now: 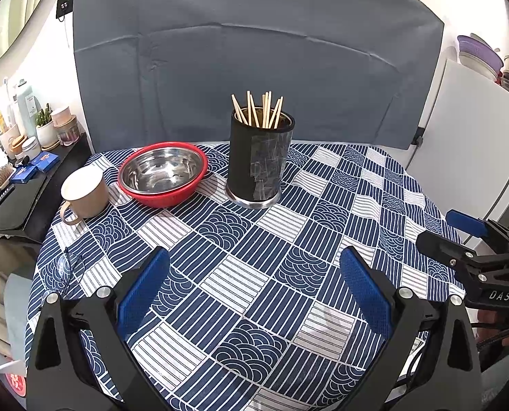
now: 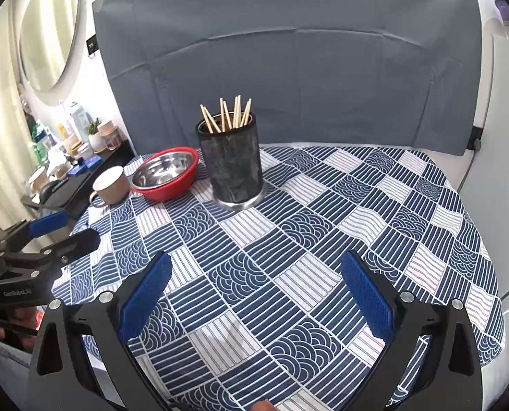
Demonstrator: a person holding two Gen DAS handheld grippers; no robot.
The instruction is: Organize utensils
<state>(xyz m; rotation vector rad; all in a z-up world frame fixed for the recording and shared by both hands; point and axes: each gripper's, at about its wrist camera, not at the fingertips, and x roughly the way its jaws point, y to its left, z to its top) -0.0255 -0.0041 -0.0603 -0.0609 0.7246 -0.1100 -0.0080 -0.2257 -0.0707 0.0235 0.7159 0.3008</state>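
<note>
A black cylindrical holder (image 1: pixel 259 164) (image 2: pixel 233 164) stands upright at the far middle of the table, with several wooden chopsticks (image 1: pixel 259 109) (image 2: pixel 227 116) sticking out of it. My left gripper (image 1: pixel 254 287) is open and empty, held above the near part of the blue patterned tablecloth (image 1: pixel 288 239). My right gripper (image 2: pixel 256 287) is open and empty too, above the cloth (image 2: pixel 323 239). Each gripper shows at the other view's edge: the right one (image 1: pixel 460 236), the left one (image 2: pixel 59 233).
A steel bowl nested in a red bowl (image 1: pixel 163 173) (image 2: pixel 167 173) sits left of the holder. A beige mug (image 1: pixel 83 193) (image 2: pixel 110 181) stands further left. A side shelf with bottles and boxes (image 1: pixel 21 157) is off the table's left. A grey backdrop (image 1: pixel 254 51) stands behind.
</note>
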